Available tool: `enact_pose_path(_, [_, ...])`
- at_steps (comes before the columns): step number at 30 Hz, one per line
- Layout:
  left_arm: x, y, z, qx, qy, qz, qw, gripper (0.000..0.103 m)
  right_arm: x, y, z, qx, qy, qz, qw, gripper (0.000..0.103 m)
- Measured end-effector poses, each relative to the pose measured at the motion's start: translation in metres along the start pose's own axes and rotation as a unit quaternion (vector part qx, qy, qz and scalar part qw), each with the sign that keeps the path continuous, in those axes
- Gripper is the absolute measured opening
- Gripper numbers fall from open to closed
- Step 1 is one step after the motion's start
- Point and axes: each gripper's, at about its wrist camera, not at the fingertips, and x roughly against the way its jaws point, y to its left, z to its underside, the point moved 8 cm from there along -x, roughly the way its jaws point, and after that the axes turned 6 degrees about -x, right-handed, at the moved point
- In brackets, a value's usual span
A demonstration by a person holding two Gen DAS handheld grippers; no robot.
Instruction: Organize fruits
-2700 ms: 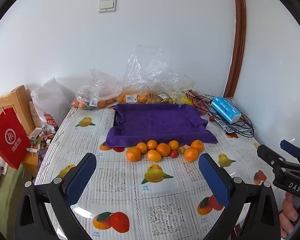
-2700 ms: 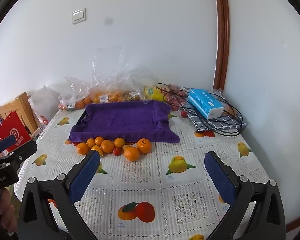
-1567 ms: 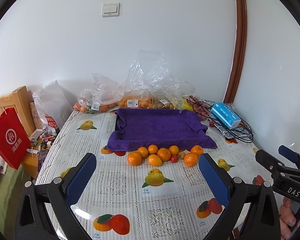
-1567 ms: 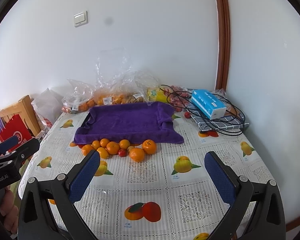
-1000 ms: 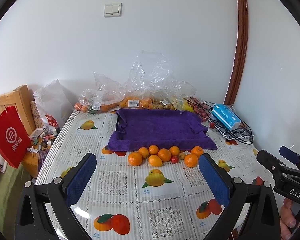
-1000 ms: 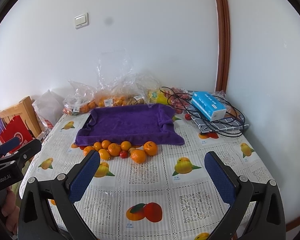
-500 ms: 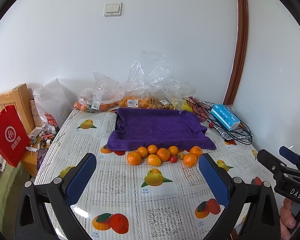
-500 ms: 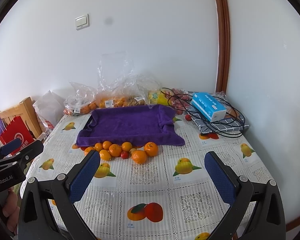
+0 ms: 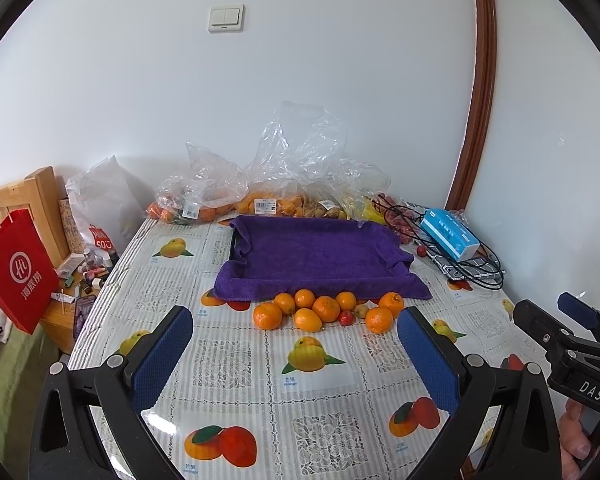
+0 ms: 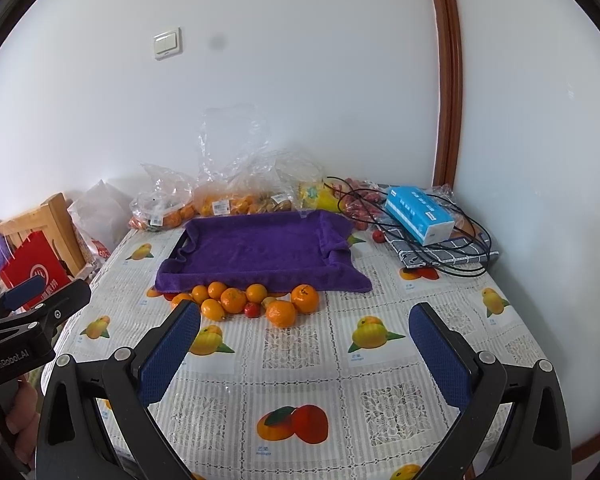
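At nine o'clock a red bag (image 9: 14,268) hangs beside the counter (image 9: 236,380). The left tongs (image 9: 296,354) gape apart, holding nothing. Past them at twelve o'clock, oranges (image 9: 326,308) cluster against the purple towel's (image 9: 320,254) near edge. The right tongs (image 10: 304,350) also gape empty, with a blue box (image 10: 418,214) at two o'clock.

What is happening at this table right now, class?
A person holds two grippers above a table, ready to sort fruit. The left gripper and the right gripper are both open and empty. A cluster of oranges with a small red fruit lies in front of a purple towel draped over a tray. Nothing lies on the towel yet.
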Motion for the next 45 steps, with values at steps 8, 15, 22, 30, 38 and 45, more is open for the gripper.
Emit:
enact_pose_path(8, [0.003,0.003,0.001,0.0,-0.001,0.002,1.0,0.103,0.0,0.0,0.001,0.002,0.0,-0.001,1.0,0.103])
enact_pose_path(15, [0.004,0.003,0.002,0.001,-0.001,0.003,1.0,0.103,0.001,0.001,0.001,0.003,-0.001,-0.001,1.0,0.103])
enact_pose_path(22, [0.003,0.005,0.005,0.0,0.001,-0.001,1.0,0.103,0.001,0.001,0.002,0.004,0.0,0.0,1.0,0.103])
enact_pose_path(30, [-0.005,0.01,0.005,0.006,0.008,-0.016,0.9998,0.103,-0.004,0.008,0.003,0.021,-0.002,-0.001,1.0,0.103])
enact_pose_path(38, [-0.026,0.012,0.012,-0.006,0.016,-0.001,0.9998,0.103,-0.028,0.006,0.009,0.027,0.008,0.006,1.0,0.103])
enact_pose_path(45, [-0.06,0.024,0.024,-0.004,0.036,-0.011,0.9993,0.103,-0.062,-0.01,0.019,0.008,0.023,0.029,0.999,0.103])
